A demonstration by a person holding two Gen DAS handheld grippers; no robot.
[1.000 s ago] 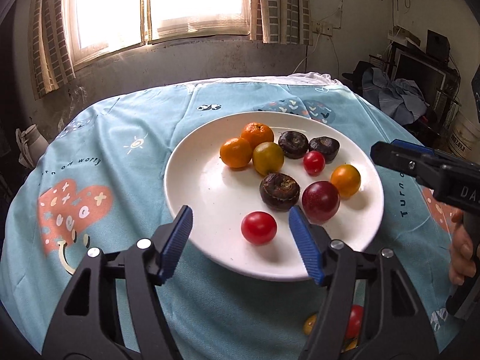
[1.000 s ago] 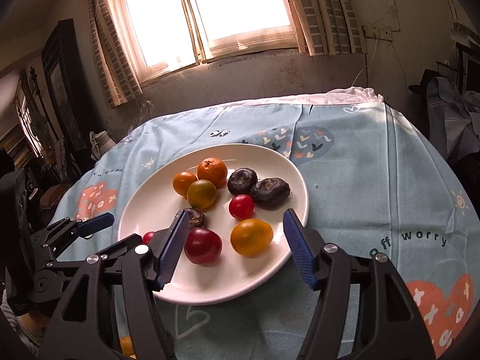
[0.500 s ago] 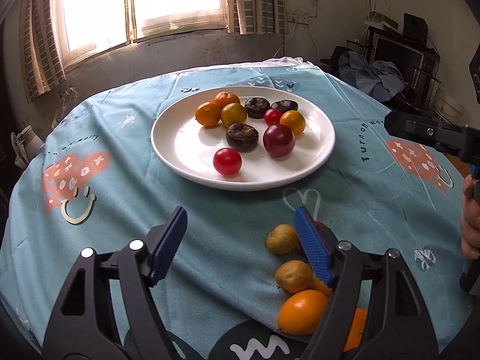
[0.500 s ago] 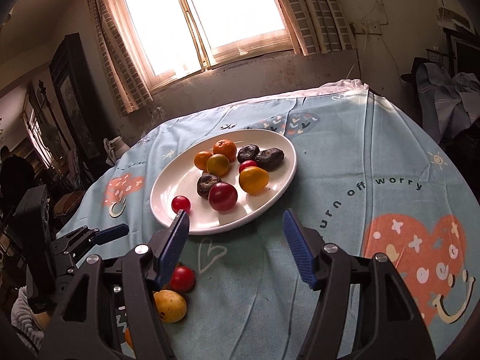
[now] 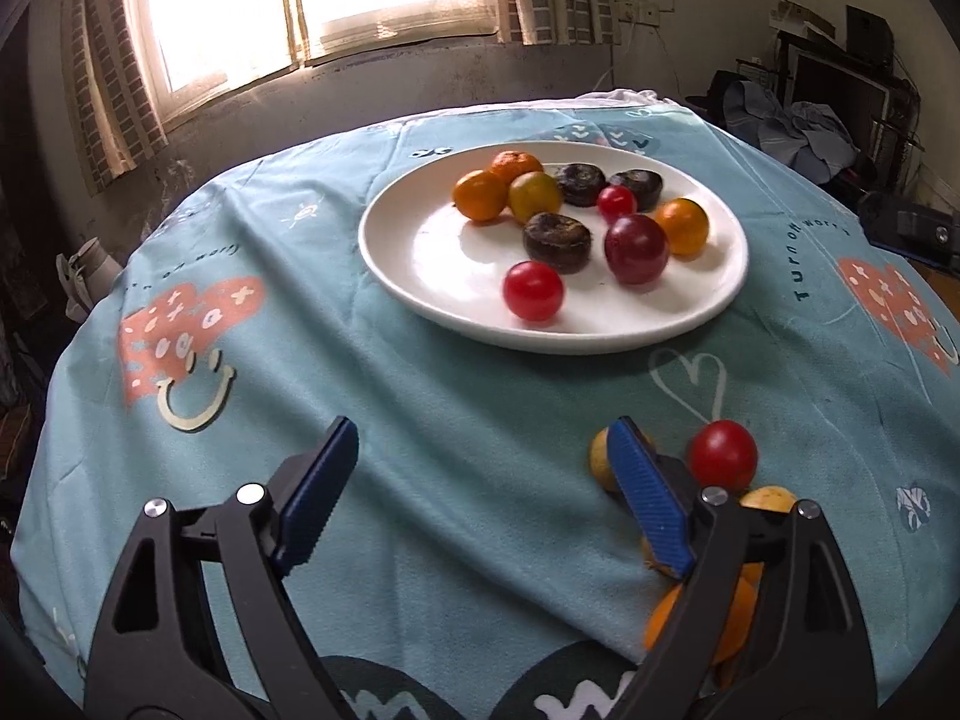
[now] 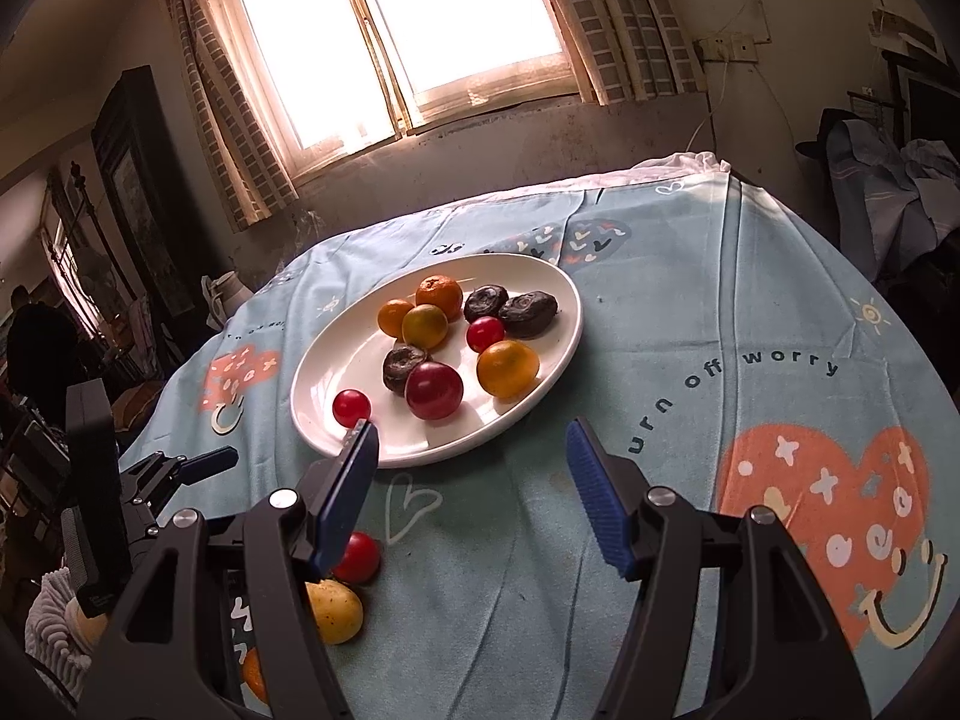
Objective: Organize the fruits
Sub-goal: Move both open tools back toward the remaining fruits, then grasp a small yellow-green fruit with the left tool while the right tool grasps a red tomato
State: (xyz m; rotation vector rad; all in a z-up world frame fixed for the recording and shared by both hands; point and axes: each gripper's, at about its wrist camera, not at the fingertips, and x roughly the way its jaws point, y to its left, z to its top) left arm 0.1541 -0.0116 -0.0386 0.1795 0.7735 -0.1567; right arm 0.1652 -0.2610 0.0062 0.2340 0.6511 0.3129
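While both grippers hover over the near edge of the worktop with jaws spread and nothing between them, the left gripper [image 5: 480,492] sits just beside loose fruits [image 5: 722,455]; the right gripper [image 6: 471,492] faces the white plate [image 6: 324,378] of fruit toward the worktop's middle.

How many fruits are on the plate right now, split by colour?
On the white plate:
Orange or yellow-orange: 4, e.g.
Small bright red: 2, e.g.
Dark red: 1
Dark brown, wrinkled: 3, e.g.
Total: 10
More fruit lies loose on the tablecloth, partly hidden by the fingers, so not counted.
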